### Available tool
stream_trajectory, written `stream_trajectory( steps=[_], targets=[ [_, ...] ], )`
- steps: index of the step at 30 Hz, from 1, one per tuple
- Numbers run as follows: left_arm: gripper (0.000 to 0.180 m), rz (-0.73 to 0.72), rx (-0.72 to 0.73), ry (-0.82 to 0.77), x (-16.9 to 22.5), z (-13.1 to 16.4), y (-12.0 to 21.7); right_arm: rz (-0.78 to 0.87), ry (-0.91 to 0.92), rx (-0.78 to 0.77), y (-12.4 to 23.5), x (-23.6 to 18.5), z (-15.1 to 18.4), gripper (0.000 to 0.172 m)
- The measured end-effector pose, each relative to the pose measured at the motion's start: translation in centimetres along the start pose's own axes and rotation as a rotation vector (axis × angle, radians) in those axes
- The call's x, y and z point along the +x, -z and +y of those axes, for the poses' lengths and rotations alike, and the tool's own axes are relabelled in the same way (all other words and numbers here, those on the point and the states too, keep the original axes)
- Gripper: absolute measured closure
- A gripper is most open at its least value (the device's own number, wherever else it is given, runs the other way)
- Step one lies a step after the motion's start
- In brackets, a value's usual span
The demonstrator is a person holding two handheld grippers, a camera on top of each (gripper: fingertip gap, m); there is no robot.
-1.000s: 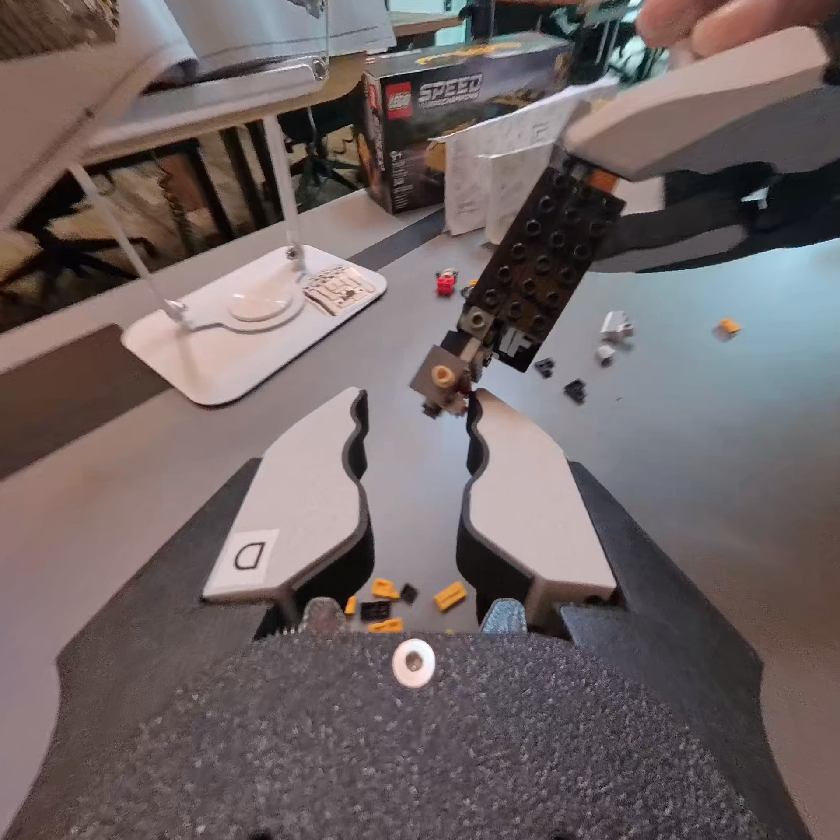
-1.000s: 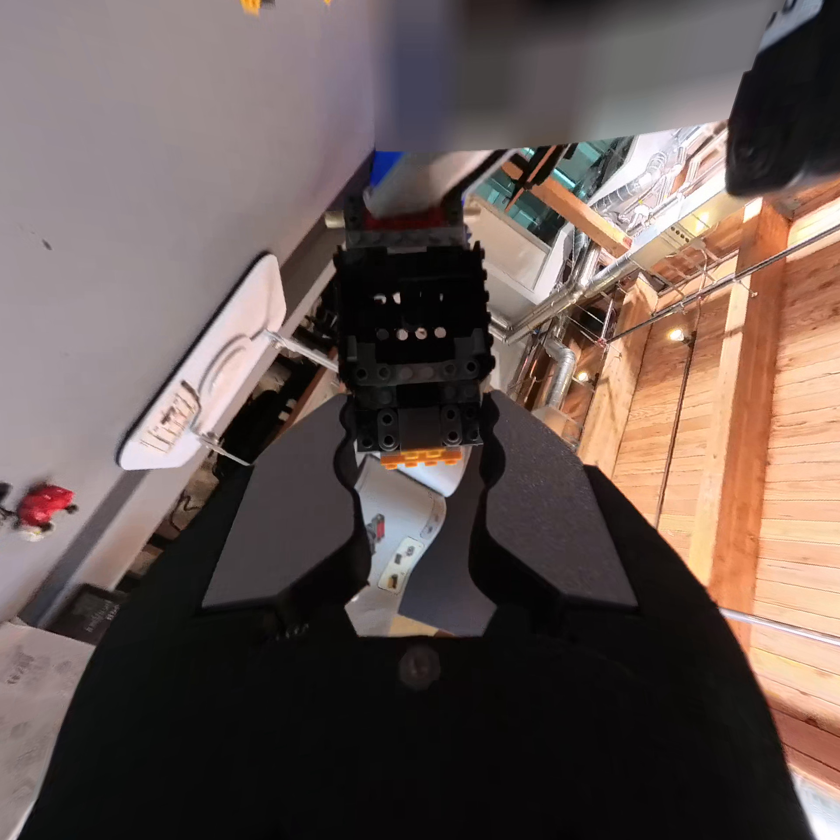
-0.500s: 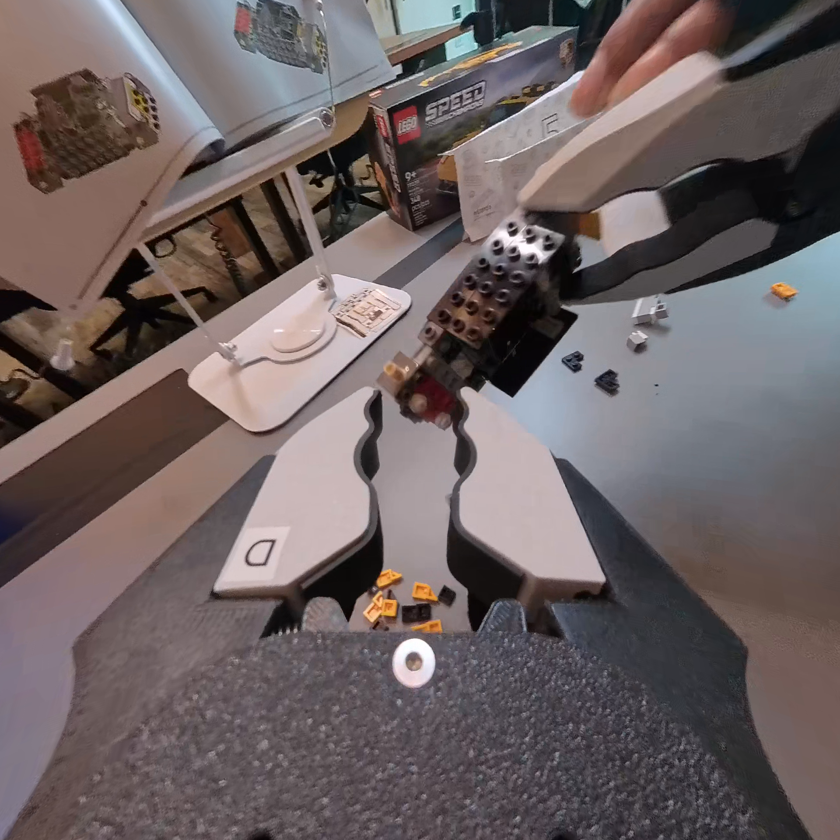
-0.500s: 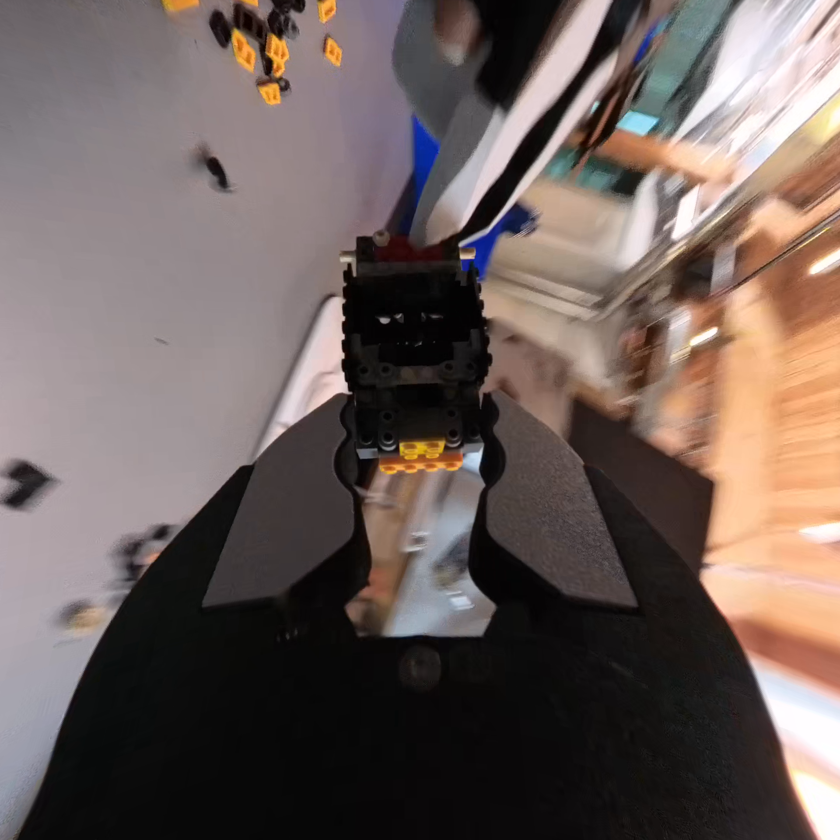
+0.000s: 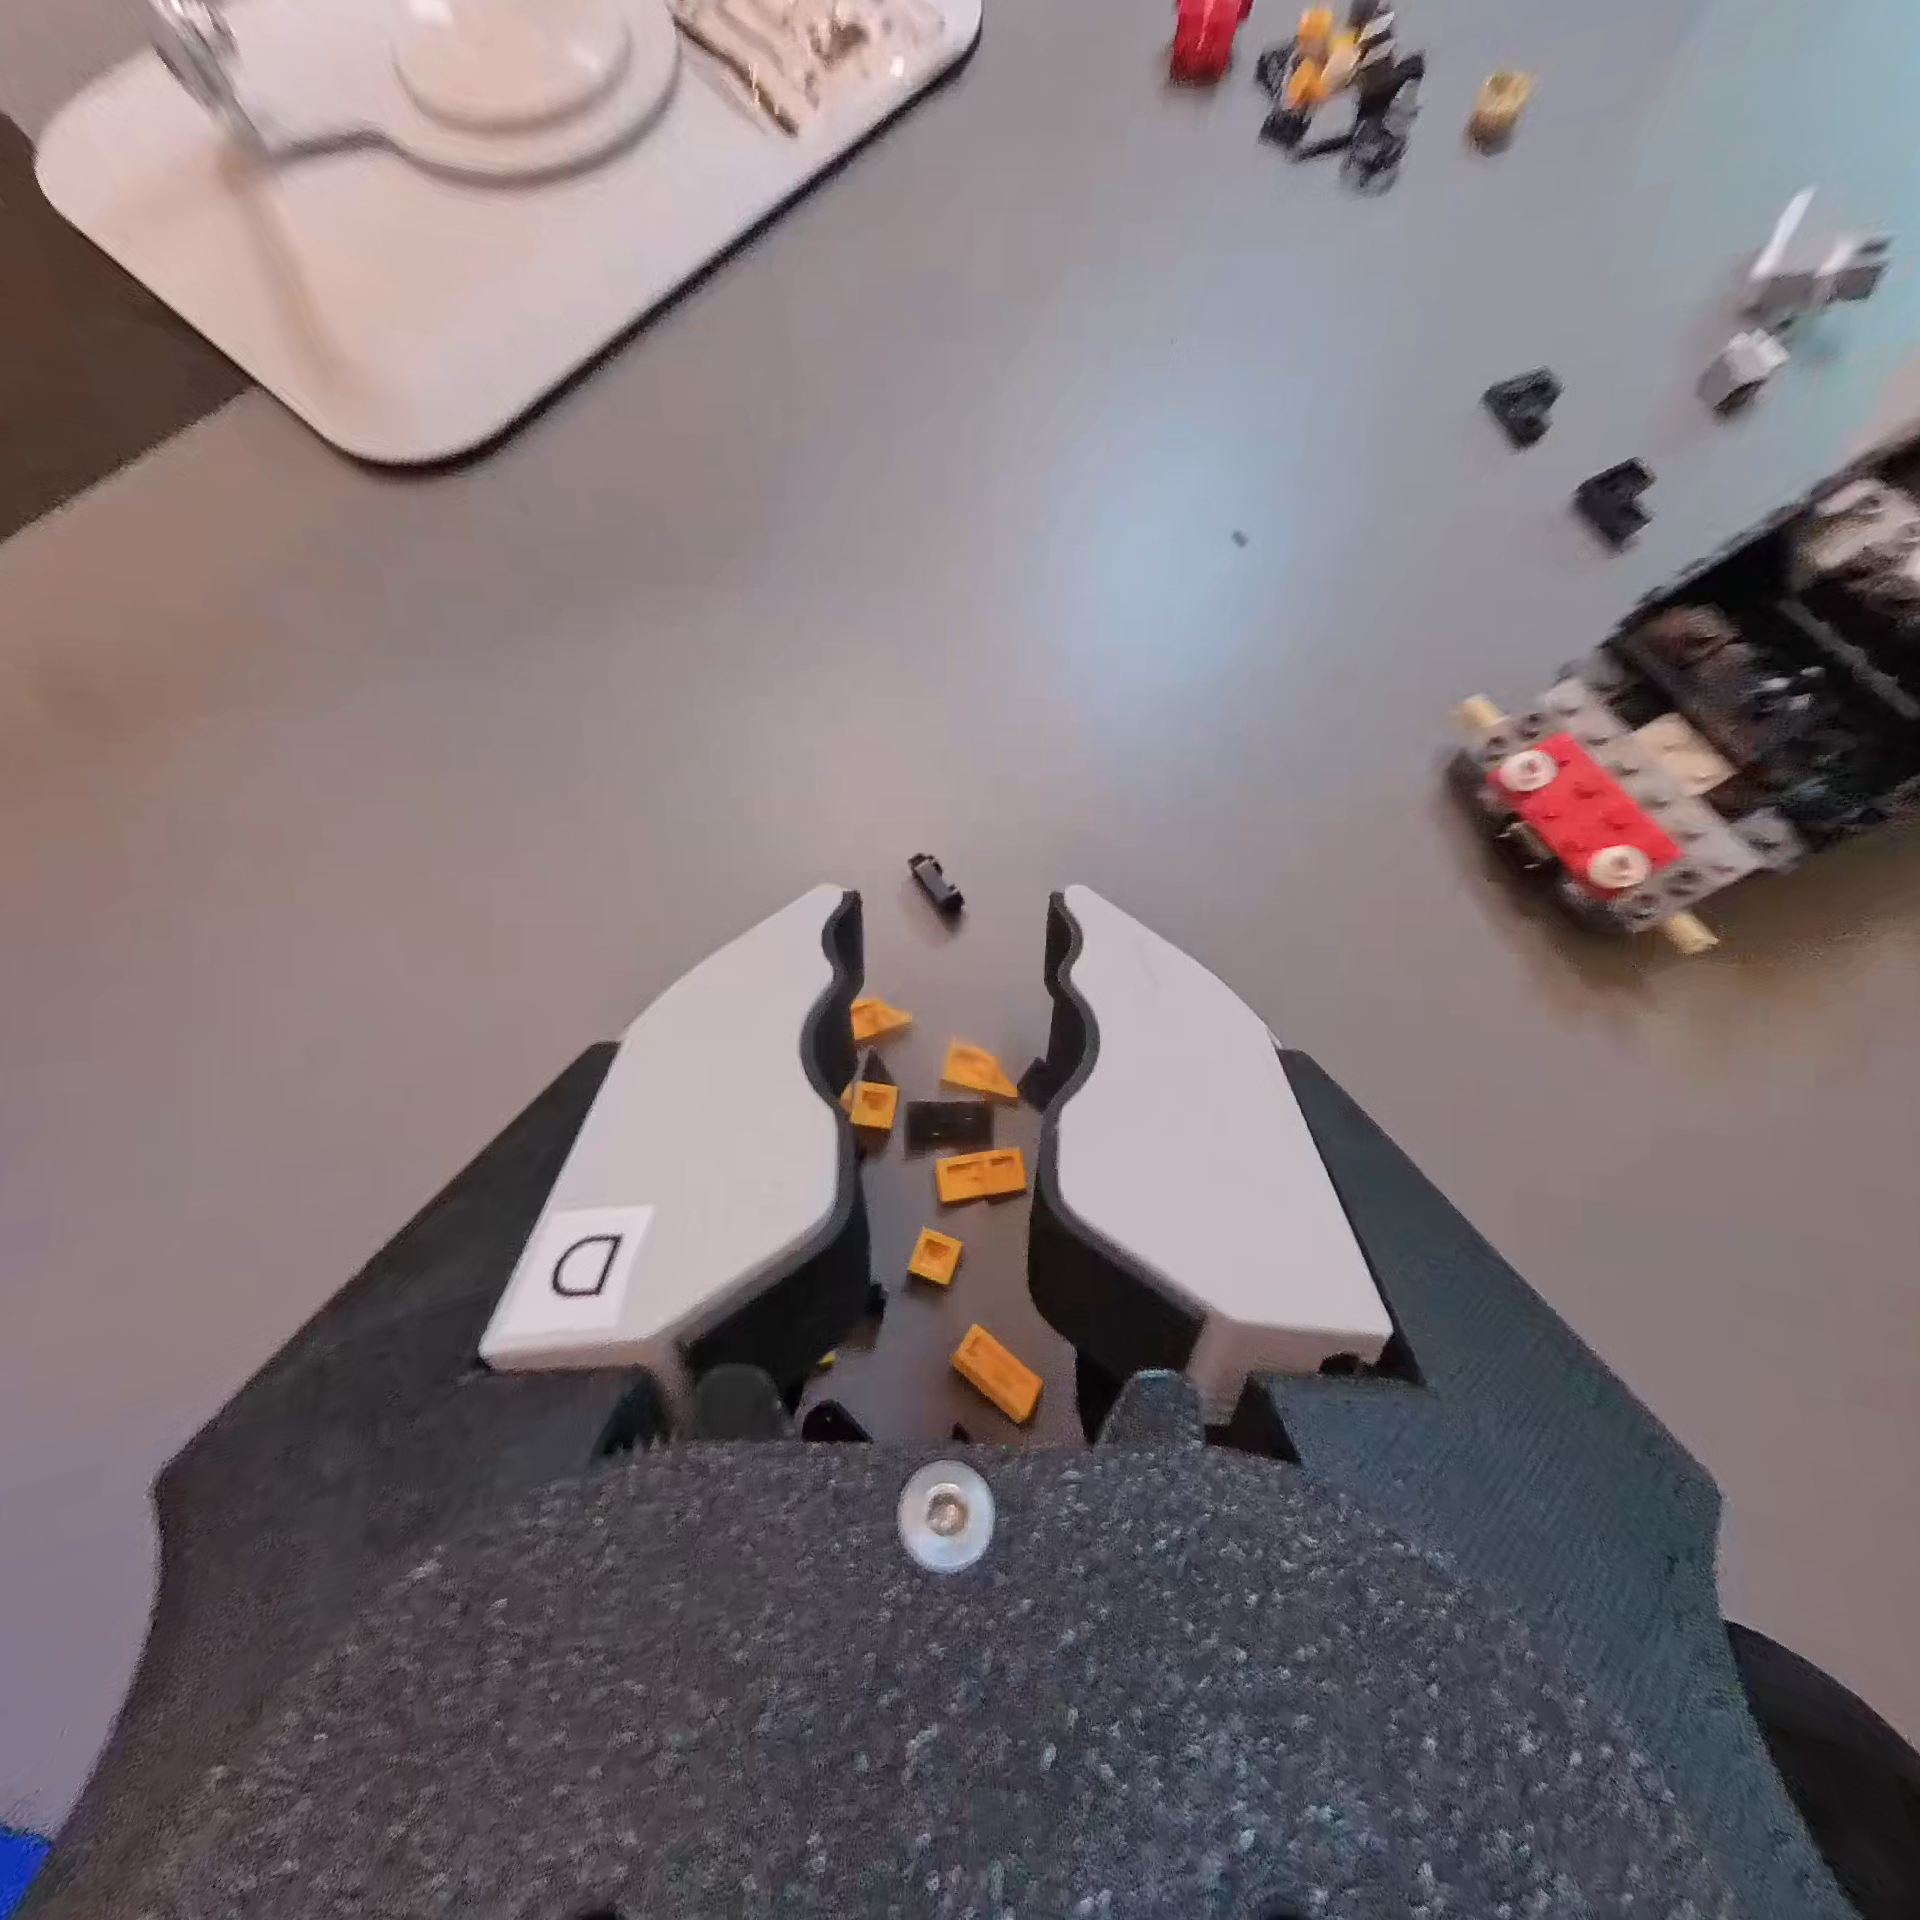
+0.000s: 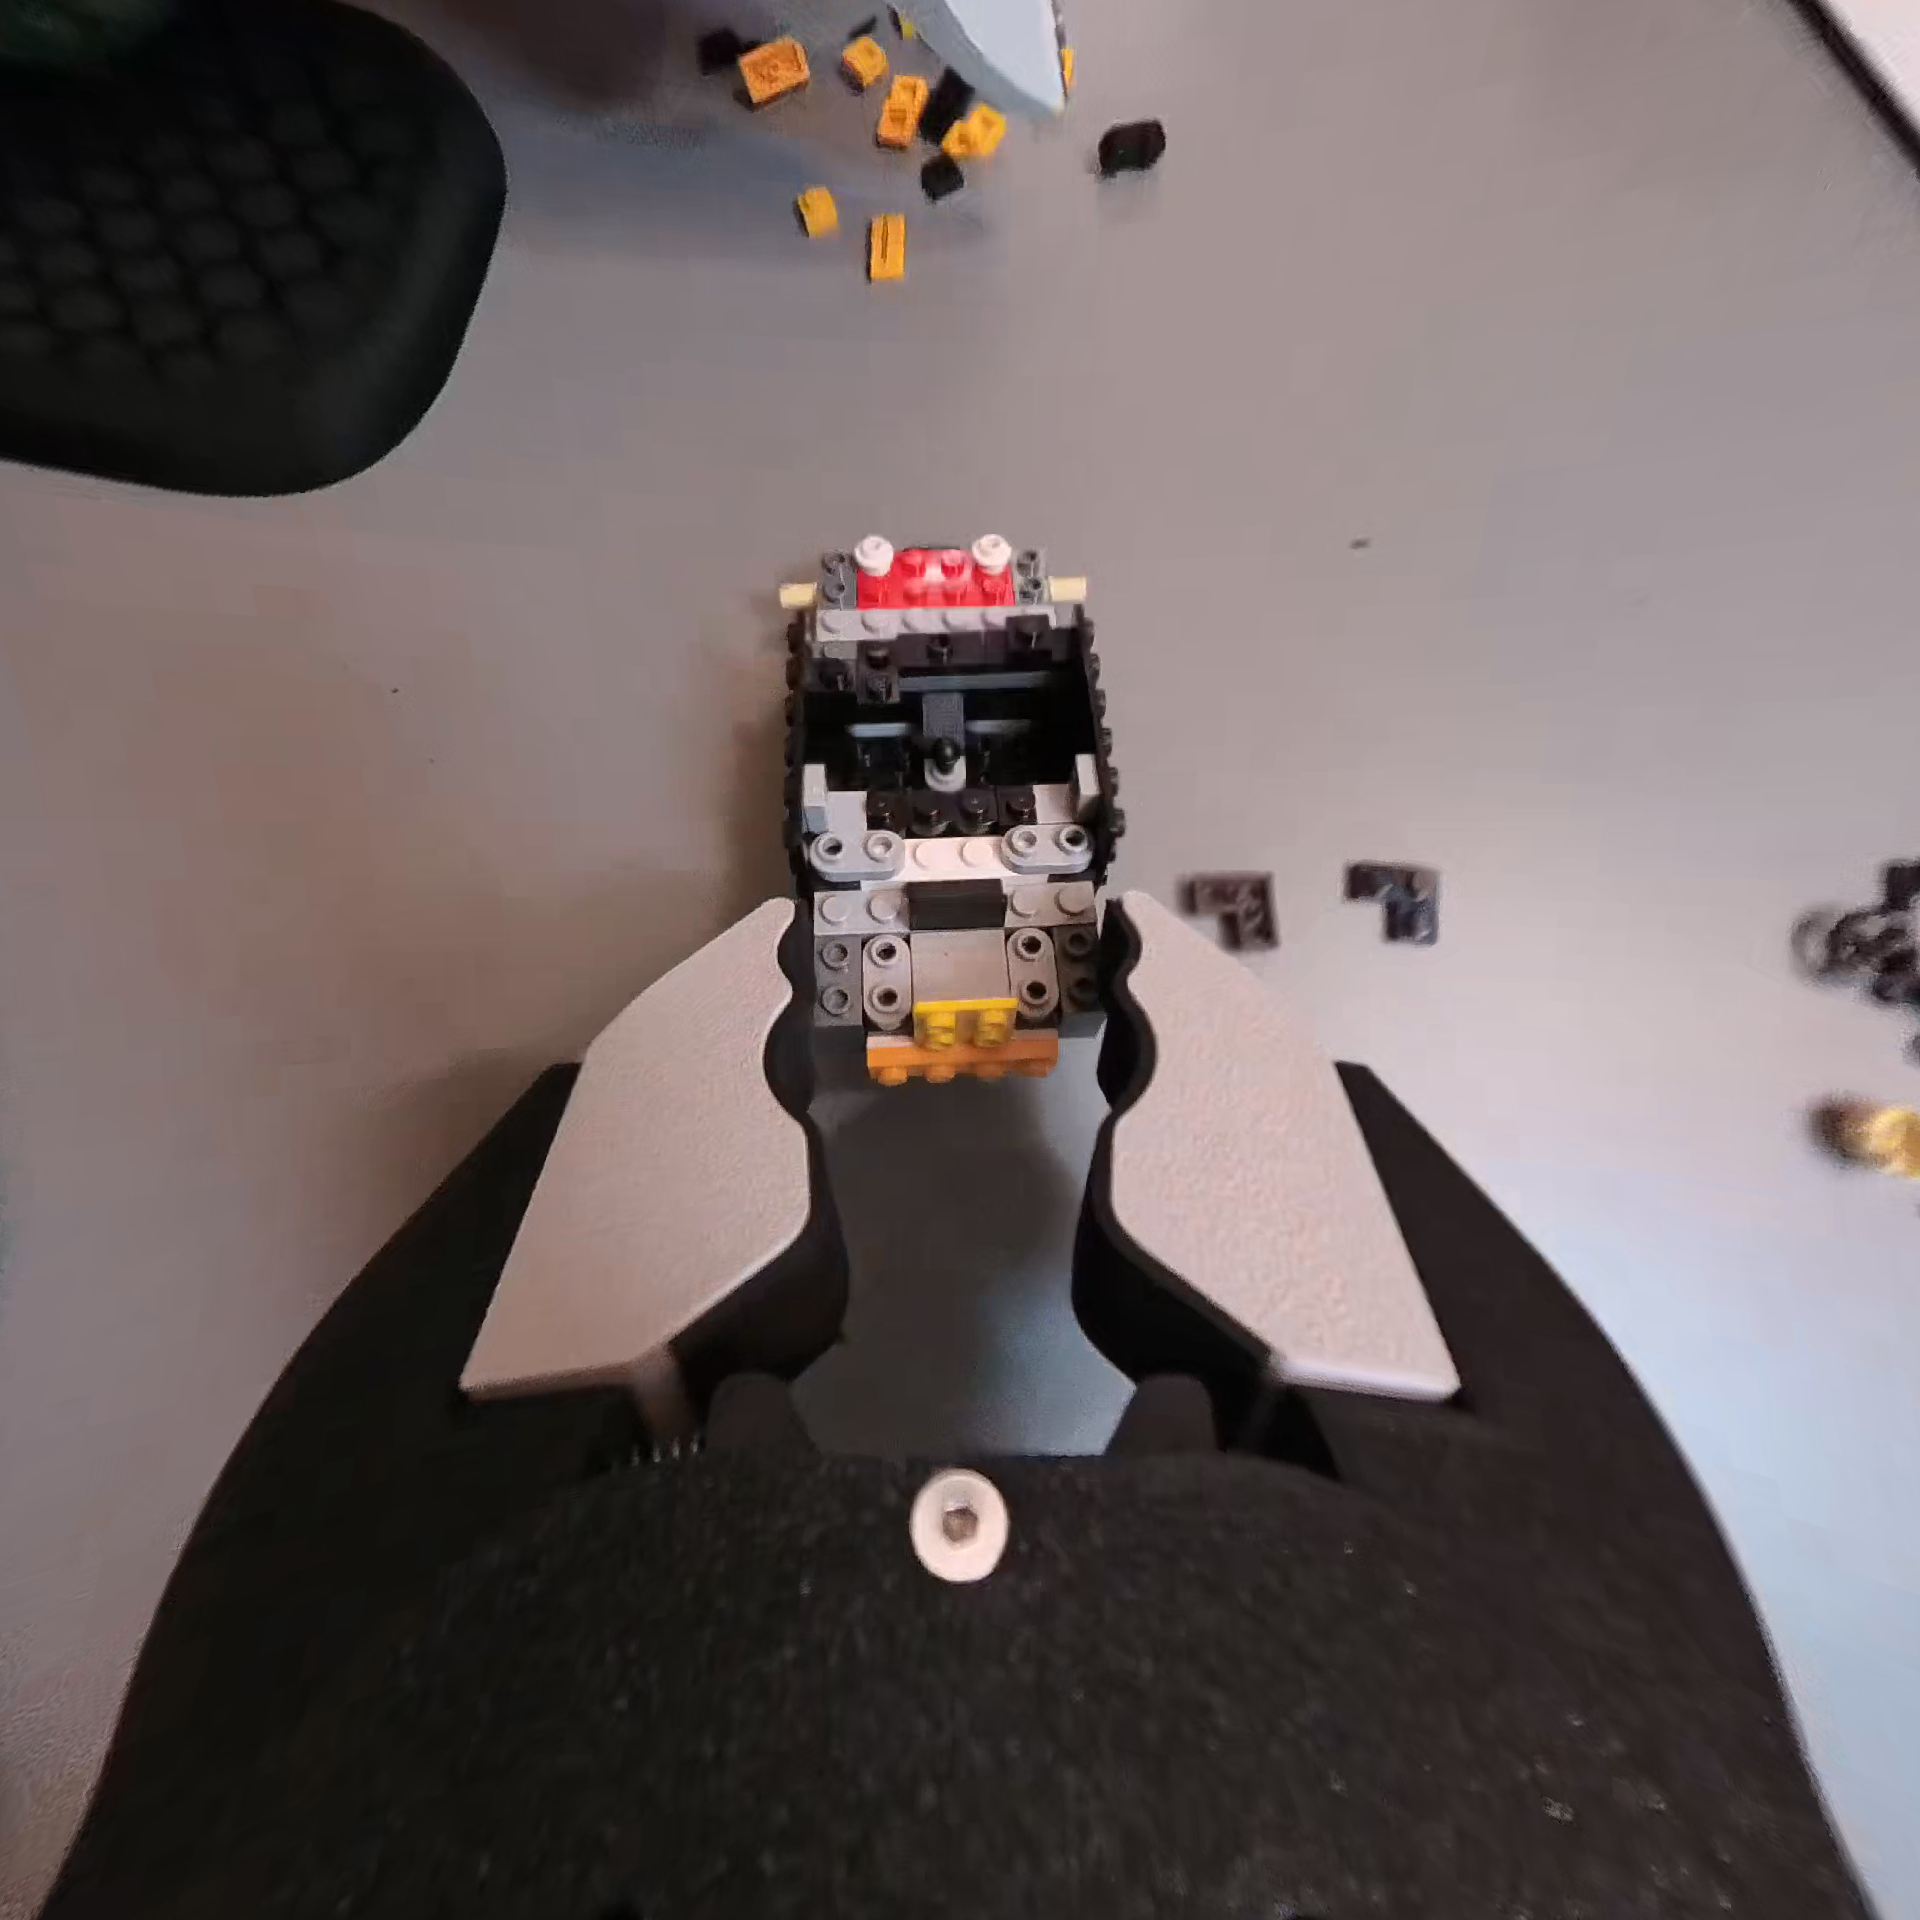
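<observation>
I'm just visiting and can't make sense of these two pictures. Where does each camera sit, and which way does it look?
Left wrist view: on the left gripper, looking down at the table; its open fingers hang over small orange pieces.
Right wrist view: on the right gripper, looking down; its fingers clamp the brick car.
Shared: the car, orange pieces, and the left gripper's fingertip.

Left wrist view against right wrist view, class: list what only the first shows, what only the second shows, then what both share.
Only the left wrist view: a white stand base and a red piece.
Only the right wrist view: a black honeycomb-patterned object and the right gripper, jaws against the brick model.
Both: the grey table, that model, scattered orange pieces, two black corner pieces.
</observation>
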State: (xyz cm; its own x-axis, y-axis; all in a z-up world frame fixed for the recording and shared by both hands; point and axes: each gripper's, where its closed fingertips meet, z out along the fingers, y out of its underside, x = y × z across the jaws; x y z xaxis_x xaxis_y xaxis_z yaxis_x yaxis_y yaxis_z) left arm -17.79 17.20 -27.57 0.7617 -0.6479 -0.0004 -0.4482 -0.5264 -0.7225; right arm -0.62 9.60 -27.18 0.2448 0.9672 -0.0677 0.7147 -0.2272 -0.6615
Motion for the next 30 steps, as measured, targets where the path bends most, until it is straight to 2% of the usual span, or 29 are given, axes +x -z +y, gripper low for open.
stream_trajectory(
  steps=[5, 7, 9, 15, 16, 19, 23, 28, 30],
  targets=[
    [0.151, 0.003, -0.094, 0.024, -0.6, 0.7, -1.8, 0.048, -0.088, 0.038, 0.1, 0.2, 1.6, 0.119],
    [0.159, 0.008, -0.125, 0.019, -0.7, 0.9, -2.2, 0.084, -0.095, 0.040, 0.2, 0.6, 2.1, 0.119],
    [0.176, -0.003, -0.153, 0.025, -0.9, 1.0, -2.2, 0.111, -0.097, 0.039, 0.2, 0.9, 2.6, 0.119],
    [0.177, -0.257, -0.264, -0.040, -3.5, 1.9, 1.0, 0.133, -0.117, 0.043, 0.2, 1.4, 3.5, 0.119],
    [0.174, -0.289, -0.313, -0.030, -3.8, 2.6, 1.6, 0.136, -0.106, 0.042, 0.3, 1.5, 3.5, 0.119],
    [0.133, -0.383, -0.388, -0.020, -4.4, 3.5, 2.8, 0.137, -0.059, 0.036, 0.2, 1.4, 3.5, 0.119],
    [0.127, -0.391, -0.331, -0.083, -3.1, 2.2, 3.2, 0.088, -0.002, 0.040, 0.0, 0.7, 3.3, 0.119],
    [0.134, -0.092, -0.048, -0.095, 2.3, -1.7, 1.7, 0.008, 0.084, 0.029, -0.5, -0.4, 2.8, 0.119],
    [0.137, -0.018, 0.084, -0.090, 3.9, -3.4, 1.7, 0.004, 0.102, 0.052, -0.8, -0.4, 2.1, 0.111]
  ],
)
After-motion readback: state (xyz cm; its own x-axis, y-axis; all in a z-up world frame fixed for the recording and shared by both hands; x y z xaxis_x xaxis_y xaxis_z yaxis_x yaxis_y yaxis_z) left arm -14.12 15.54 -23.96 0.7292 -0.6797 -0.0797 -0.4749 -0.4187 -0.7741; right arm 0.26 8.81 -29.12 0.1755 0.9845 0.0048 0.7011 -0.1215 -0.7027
